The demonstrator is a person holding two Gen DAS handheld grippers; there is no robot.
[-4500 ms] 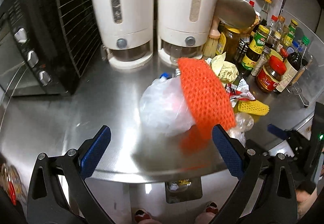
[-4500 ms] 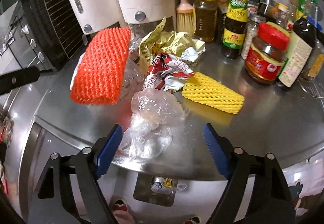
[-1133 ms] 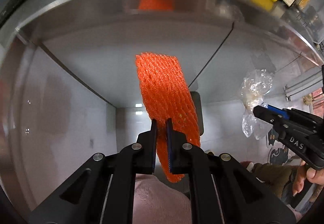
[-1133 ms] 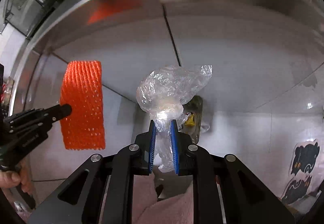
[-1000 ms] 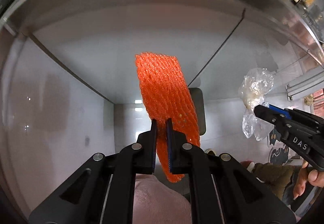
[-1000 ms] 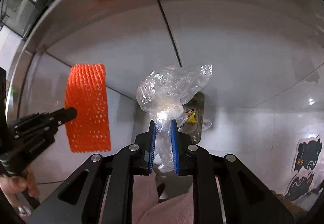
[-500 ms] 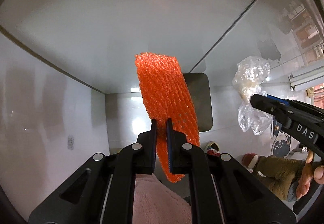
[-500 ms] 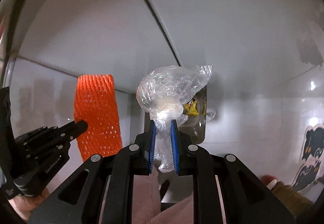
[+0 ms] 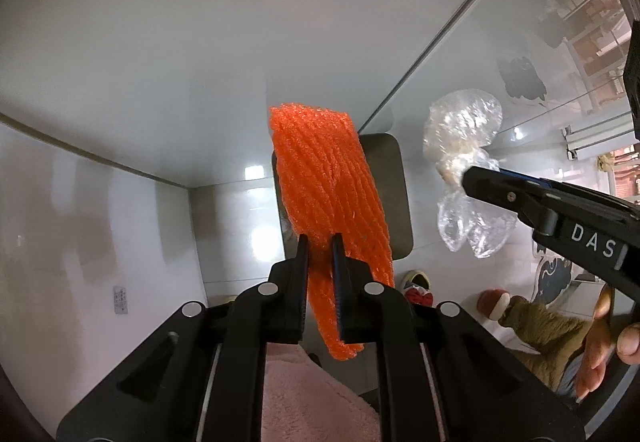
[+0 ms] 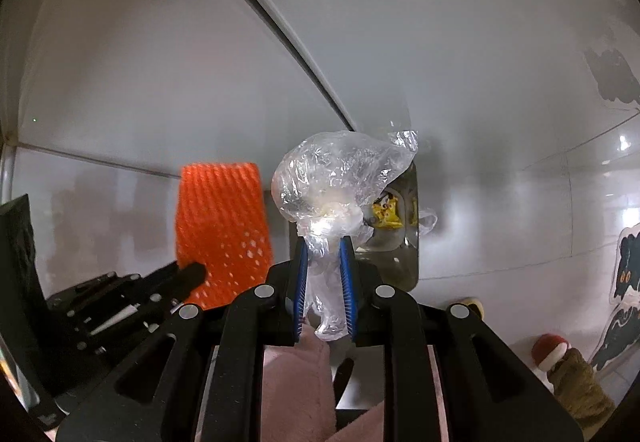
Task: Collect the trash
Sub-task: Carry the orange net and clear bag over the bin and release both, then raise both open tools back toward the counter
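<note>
Two pieces of trash are hanging in the air above a steel bin [image 10: 412, 242], one in each gripper. That bin is standing on the pale tiled floor [image 10: 520, 226] against the white cabinet front [image 10: 440, 42], and it is holding a yellow printed wrapper [image 10: 386, 214] and a scrap of clear film; the rest of its contents cannot be made out.

The left gripper [image 9: 320, 242] is pinching an orange foam fruit net [image 9: 324, 182] with its jaws drawn close, the net squeezed between them. The net is standing up past the fingertips as a flat ribbed band with small open cells, its lower end trailing below the fingers. From the right wrist view it [image 10: 222, 226] is sitting just beside the bin's left edge.

The right gripper [image 10: 324, 246] is clamping a crumpled clear plastic bag [image 10: 340, 178] at its twisted neck, jaws narrow. The bag is ballooning above the blue pads [image 10: 348, 282], glossy and wrinkled, with a limp tail dangling beneath.
</note>
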